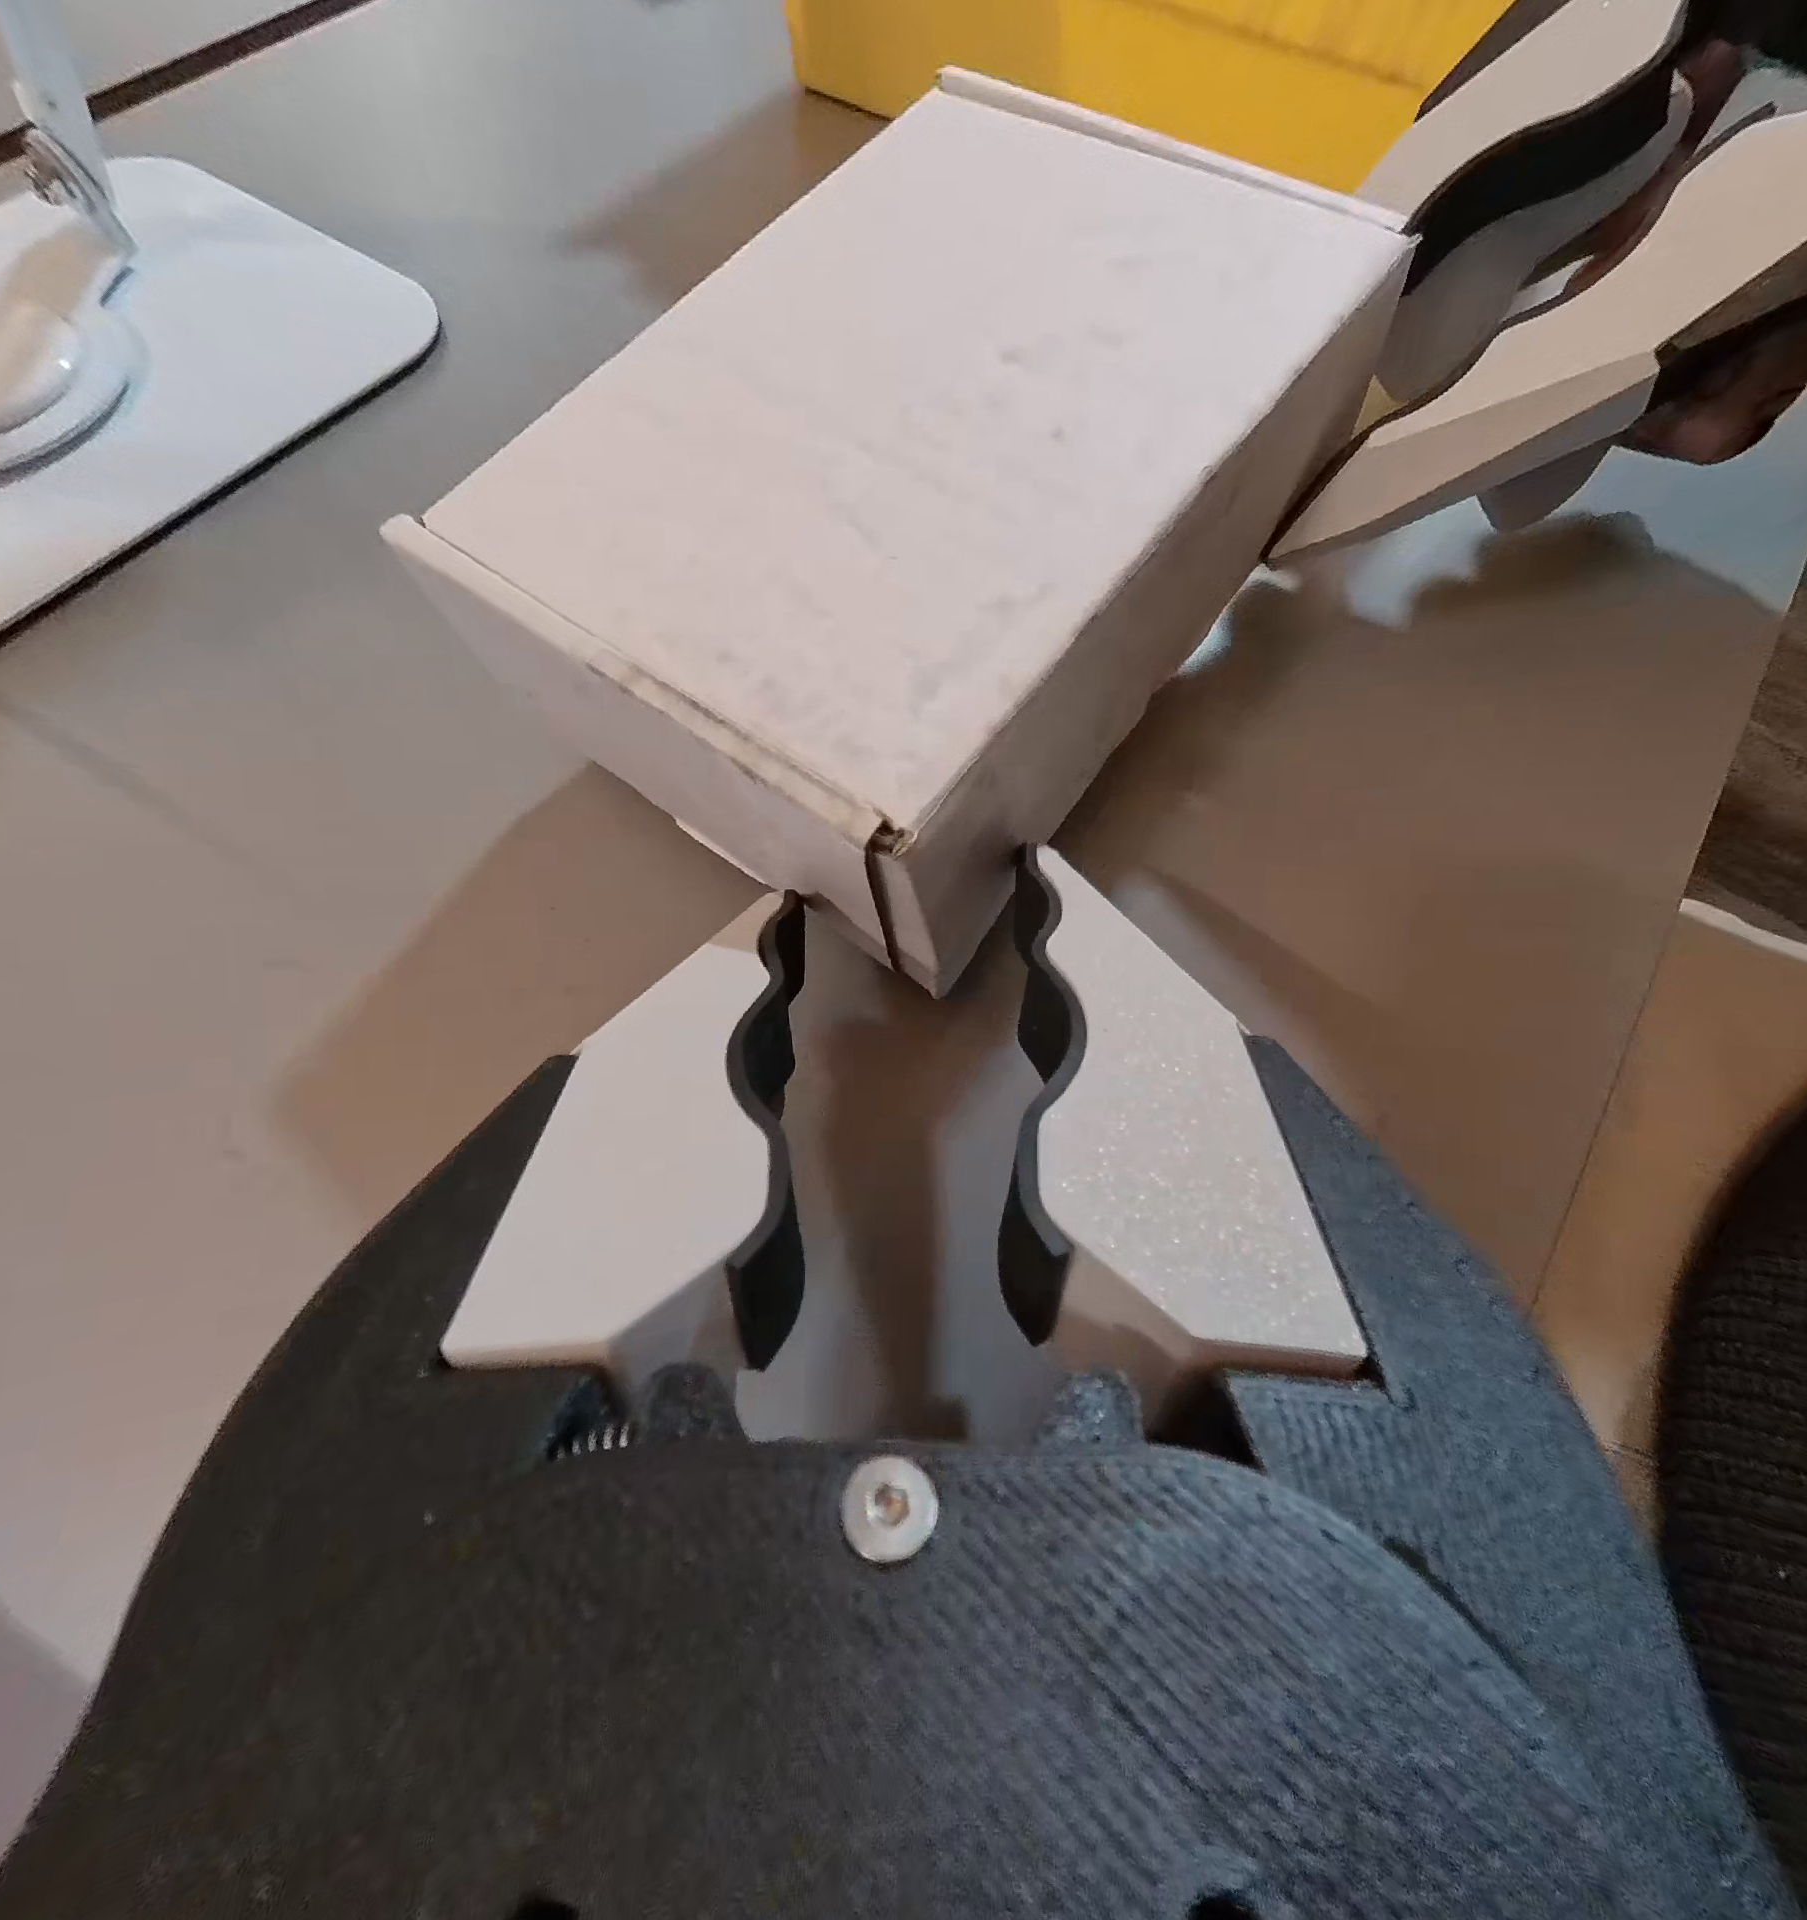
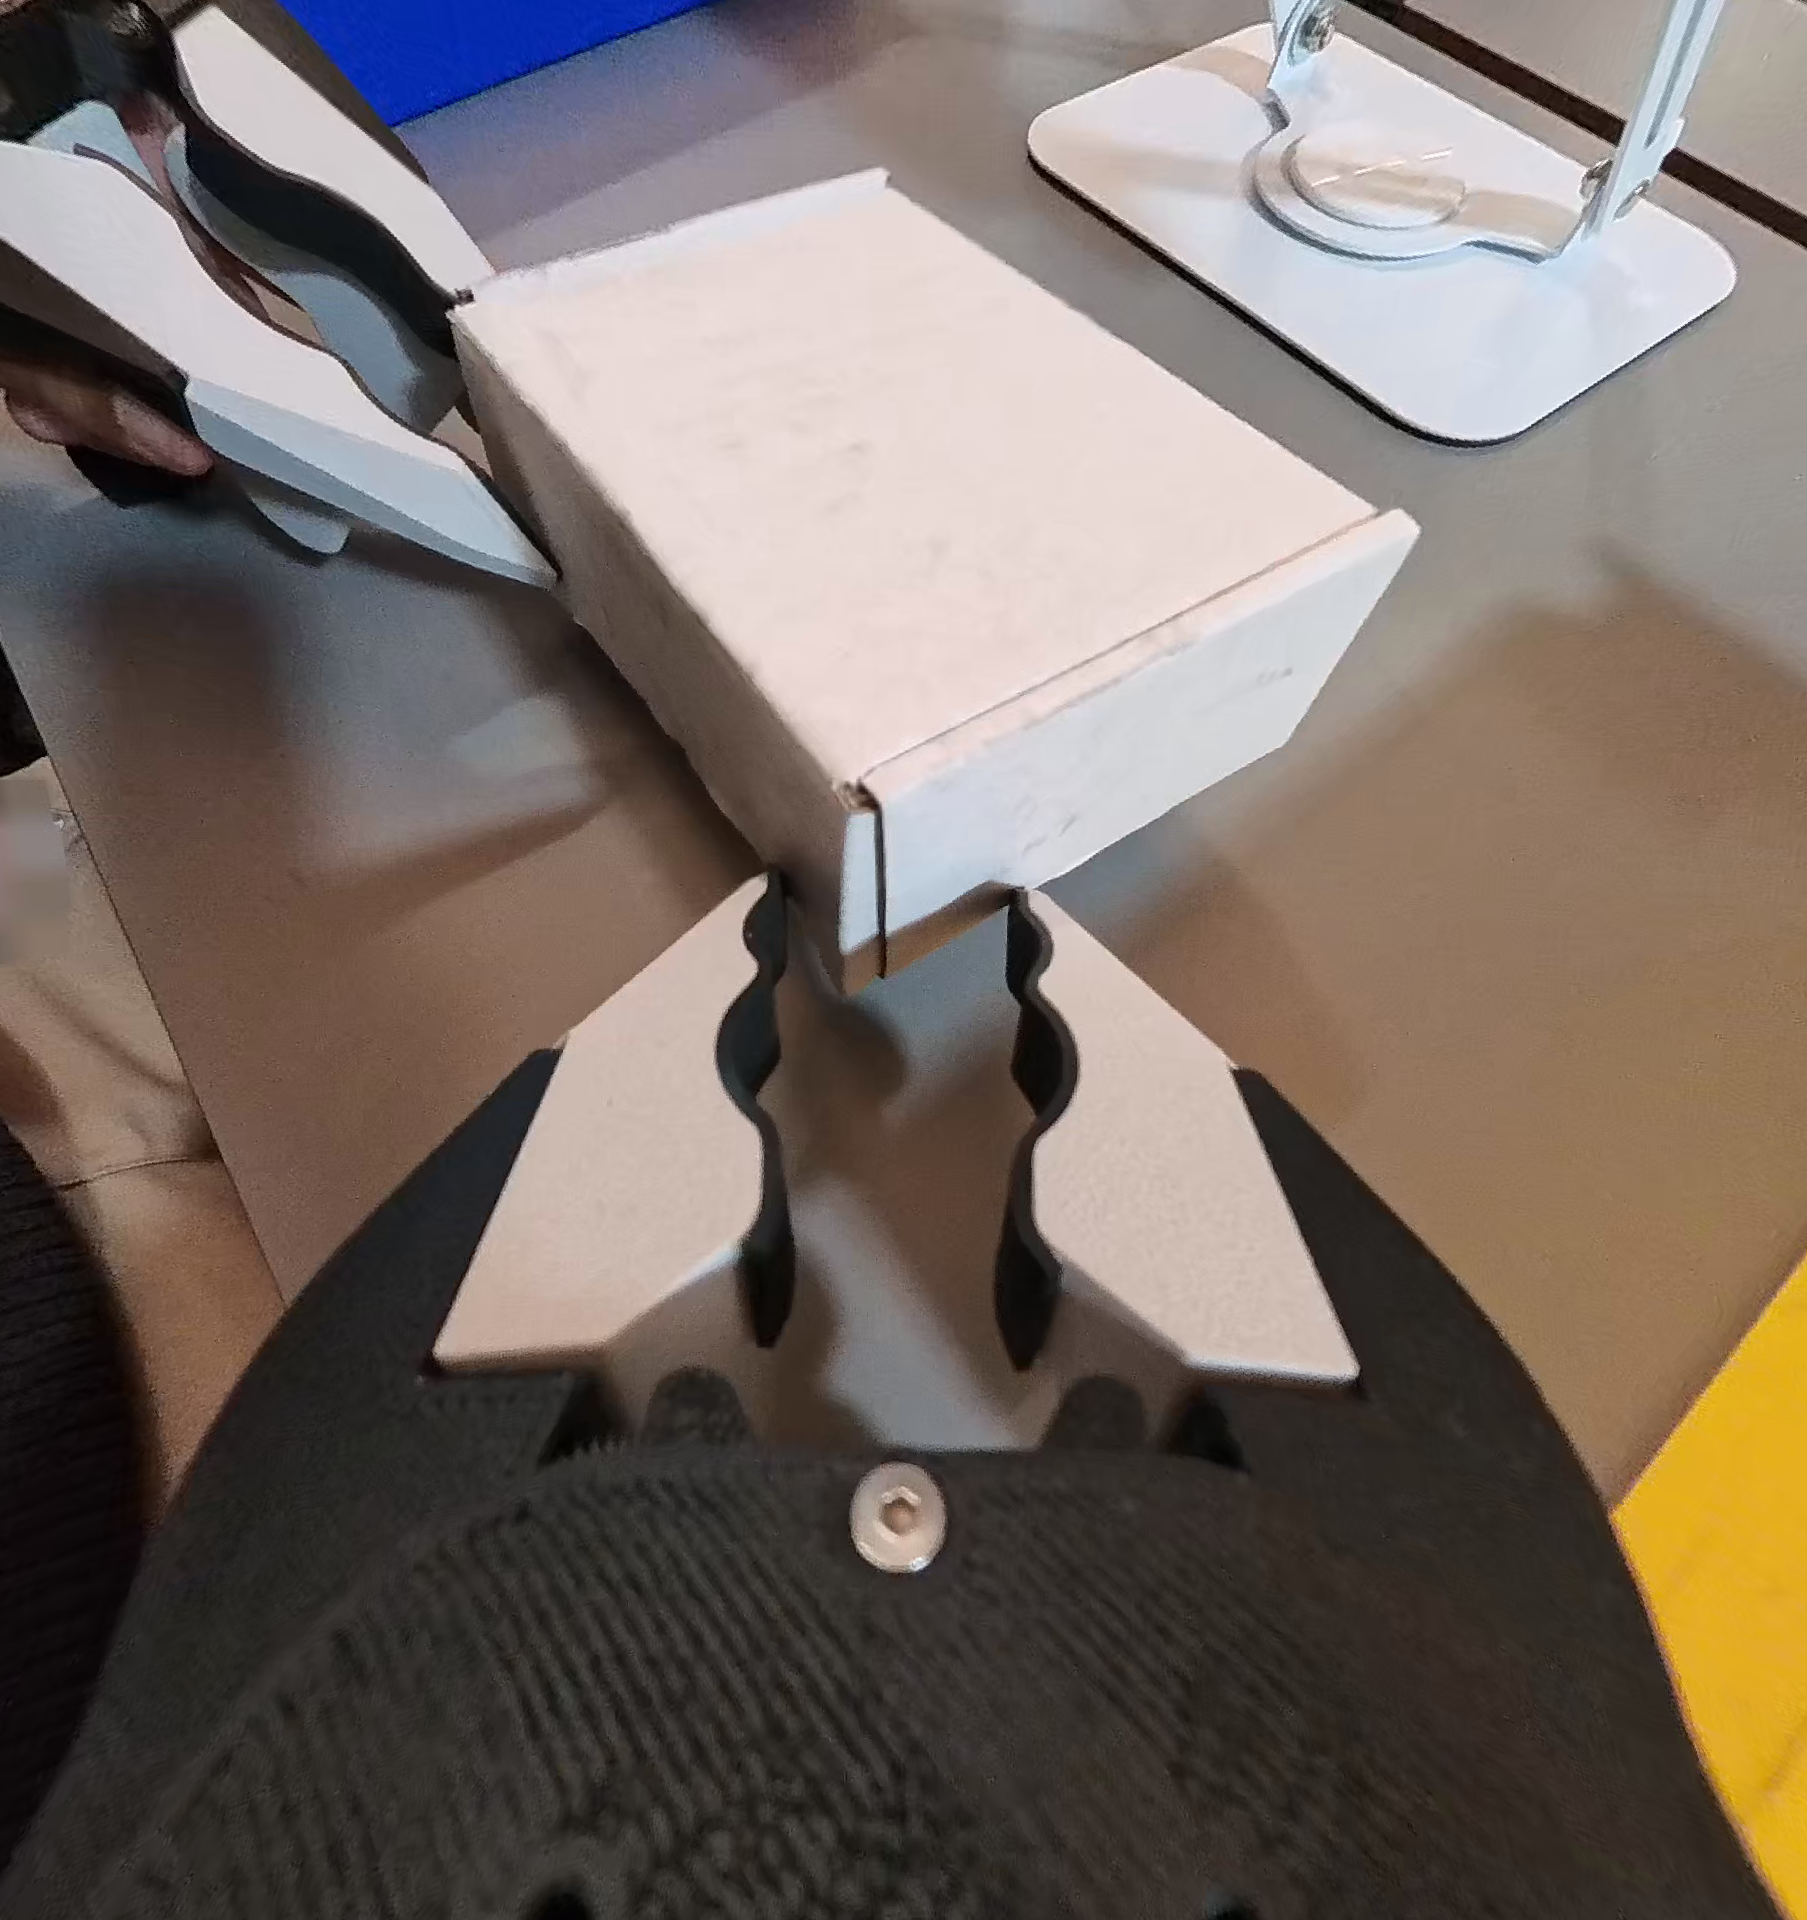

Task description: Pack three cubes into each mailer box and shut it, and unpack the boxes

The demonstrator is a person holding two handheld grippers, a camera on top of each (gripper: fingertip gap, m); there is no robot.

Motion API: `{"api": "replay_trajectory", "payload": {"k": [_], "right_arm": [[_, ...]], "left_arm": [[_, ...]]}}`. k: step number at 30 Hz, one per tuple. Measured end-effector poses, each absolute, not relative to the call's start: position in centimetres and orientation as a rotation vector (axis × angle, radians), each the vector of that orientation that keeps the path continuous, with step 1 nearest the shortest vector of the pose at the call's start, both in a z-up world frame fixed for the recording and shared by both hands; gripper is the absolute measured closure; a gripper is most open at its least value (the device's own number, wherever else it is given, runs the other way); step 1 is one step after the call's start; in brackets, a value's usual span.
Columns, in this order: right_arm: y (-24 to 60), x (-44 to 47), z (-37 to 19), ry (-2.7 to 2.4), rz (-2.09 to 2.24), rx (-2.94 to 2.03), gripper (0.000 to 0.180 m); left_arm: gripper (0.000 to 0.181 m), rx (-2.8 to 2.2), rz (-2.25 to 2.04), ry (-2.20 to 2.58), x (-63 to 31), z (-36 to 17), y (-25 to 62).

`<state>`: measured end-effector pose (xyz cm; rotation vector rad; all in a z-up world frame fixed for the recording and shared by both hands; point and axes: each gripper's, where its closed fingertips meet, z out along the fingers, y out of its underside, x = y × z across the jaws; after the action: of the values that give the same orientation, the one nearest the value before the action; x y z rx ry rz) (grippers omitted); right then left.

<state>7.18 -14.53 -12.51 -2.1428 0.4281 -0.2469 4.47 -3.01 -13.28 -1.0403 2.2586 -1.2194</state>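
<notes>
Box [image 1: 909, 478], white cardboard, closed, sits tilted between the two grippers above the grey table [image 1: 203, 831]; its lid is down and the front flap lies flush, so the inside is hidden and no cubes can be seen. The left gripper [image 1: 914, 894] holds a narrow spread with one lower corner of the box wedged between its fingertips, the black wavy pads touching the two side faces there. The right gripper [image 2: 894, 909] does the same at the opposite lower corner, its jaws narrow and pressed to the cardboard on either side. Each gripper also shows in the other's view, far off at the box's far end. Whether the box rests on the table or hangs clear is hard to tell; a shadow lies under it.

A white stand [image 2: 1398, 239] with a flat rounded base and a metal arm stands on the table beyond the box, well apart from it. A yellow bin [image 1: 1138, 73] sits behind the box in the left wrist view, and a blue bin [image 2: 483, 52] behind it in the right wrist view. A dark sleeve [image 1: 1792, 1403] edges in at the lower right.
</notes>
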Motion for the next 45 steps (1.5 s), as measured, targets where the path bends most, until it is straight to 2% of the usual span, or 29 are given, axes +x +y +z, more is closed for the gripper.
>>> {"api": "replay_trajectory", "payload": {"k": [7,11,19,24,28,32,35,38,40,43,45], "right_arm": [[-14.4,6.5,-13.4,0.479,-0.139,-2.121,0.132],[-14.0,5.9,-13.2,0.459,-0.118,-2.107,0.121],[-14.4,5.8,-14.1,0.449,-0.134,-2.159,0.115],[-14.4,5.6,-14.4,0.445,-0.132,-2.178,0.115],[-14.5,4.4,-15.3,0.388,-0.101,-2.244,0.122],[-14.3,3.0,-15.6,0.300,-0.082,-2.280,0.125],[-13.8,2.0,-15.4,0.271,-0.016,-2.267,0.125],[-13.8,2.4,-14.9,0.292,-0.019,-2.235,0.116],[-13.8,2.9,-14.3,0.333,-0.016,-2.196,0.111],[-13.9,3.5,-13.4,0.425,0.019,-2.117,0.108],[-14.2,3.7,-12.7,0.466,0.013,-2.079,0.108]], "left_arm": [[0.141,-1.050,-1.285,2.220,4.5,-12.6,-2.8],[0.142,-1.082,-1.366,2.197,4.4,-12.0,-2.6],[0.146,-1.046,-1.275,2.280,3.8,-13.1,-3.2],[0.147,-1.046,-1.240,2.313,3.4,-13.6,-3.3],[0.146,-1.022,-1.111,2.460,1.4,-15.5,-3.1],[0.136,-0.842,-1.008,2.548,-0.8,-15.9,-2.7],[0.098,-0.890,-0.933,2.451,0.2,-15.2,-0.9],[0.090,-0.972,-1.041,2.323,1.6,-12.4,0.2],[0.071,-0.979,-1.181,2.298,1.8,-10.0,-0.6],[0.062,-0.862,-1.182,2.318,2.9,-7.2,-2.5],[0.057,-0.698,-1.065,2.440,3.3,-7.4,-4.7]]}}
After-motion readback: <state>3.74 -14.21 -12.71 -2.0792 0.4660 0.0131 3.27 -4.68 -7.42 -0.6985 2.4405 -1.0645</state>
